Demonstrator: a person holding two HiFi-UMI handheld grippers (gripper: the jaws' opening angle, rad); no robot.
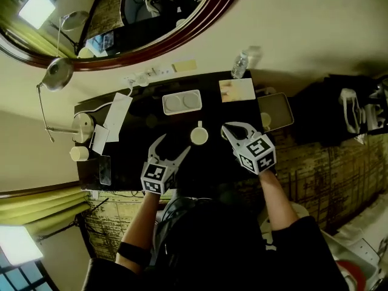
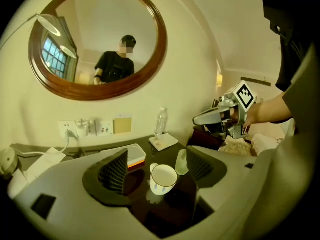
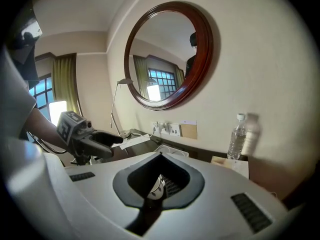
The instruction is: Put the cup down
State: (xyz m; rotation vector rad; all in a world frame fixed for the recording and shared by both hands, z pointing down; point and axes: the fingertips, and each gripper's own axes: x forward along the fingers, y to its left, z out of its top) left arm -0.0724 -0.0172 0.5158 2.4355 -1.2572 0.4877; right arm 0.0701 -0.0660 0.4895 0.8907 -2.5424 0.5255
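Observation:
A white cup with small blue marks stands upright on the dark table, its handle turned to the far side. My left gripper hovers just left of it, open, with nothing between its fingers. In the left gripper view the cup sits on the table below and beyond the spread jaws, apart from both pads. My right gripper is shut and empty, just right of the cup. Through the gap behind its closed jaws, the right gripper view shows part of the cup.
A white tray, a card and a water bottle stand at the table's far side under a round mirror. A small glass is beside the cup. A lamp base, papers and a phone lie left.

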